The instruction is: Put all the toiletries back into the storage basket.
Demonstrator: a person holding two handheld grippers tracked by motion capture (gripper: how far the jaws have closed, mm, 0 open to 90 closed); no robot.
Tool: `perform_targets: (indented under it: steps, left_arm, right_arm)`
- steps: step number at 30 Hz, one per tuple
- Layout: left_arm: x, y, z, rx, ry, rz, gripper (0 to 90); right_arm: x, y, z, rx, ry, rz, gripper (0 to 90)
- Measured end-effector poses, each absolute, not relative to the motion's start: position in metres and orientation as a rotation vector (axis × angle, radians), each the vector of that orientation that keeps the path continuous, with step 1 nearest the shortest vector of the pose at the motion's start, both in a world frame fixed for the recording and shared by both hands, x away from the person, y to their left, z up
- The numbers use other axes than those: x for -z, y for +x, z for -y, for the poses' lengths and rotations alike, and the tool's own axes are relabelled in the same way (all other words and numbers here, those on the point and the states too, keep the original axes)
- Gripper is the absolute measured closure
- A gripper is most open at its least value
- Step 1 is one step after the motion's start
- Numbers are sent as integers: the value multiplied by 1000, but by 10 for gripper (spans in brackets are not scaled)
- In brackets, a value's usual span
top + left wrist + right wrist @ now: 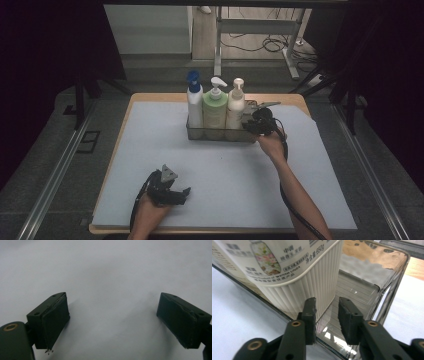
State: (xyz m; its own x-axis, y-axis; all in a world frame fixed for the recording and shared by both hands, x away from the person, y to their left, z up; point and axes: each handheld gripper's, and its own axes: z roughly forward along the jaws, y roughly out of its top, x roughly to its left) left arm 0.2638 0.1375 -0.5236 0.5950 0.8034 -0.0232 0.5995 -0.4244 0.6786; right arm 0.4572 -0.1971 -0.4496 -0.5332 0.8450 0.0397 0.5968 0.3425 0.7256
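High view: clear tray point(196, 134) at table's far centre, long axis left-right, w/ 3 upright pump bottles point(215, 107). Right gripper point(256, 126) grips tray's right-end wall; left gripper point(184, 194) released, jaws wide apart over mat.

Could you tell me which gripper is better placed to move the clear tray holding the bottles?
Right: the right gripper already straddles the clear tray wall. The left gripper sits open, far away.

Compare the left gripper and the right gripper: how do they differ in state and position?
The left gripper is wide open over bare white table cover, near the person; the right gripper is narrowly parted, straddling the clear tray's wall beside the cream bottle. The left grips nothing; whether the right pinches the wall is unclear. Both have black jaws.
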Motion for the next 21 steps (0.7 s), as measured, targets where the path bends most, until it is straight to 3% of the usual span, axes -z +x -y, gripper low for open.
perform_targets:
  steps: [12, 21]
  left_arm:
    - [524, 264, -137, -403, 2169, -1106, 106]
    - [524, 264, -137, -403, 2167, -1106, 106]
  right_arm:
    - [441, 446, 204, -997, 1233, -2262, 427]
    - [437, 437, 205, -1006, 1196, -2282, 331]
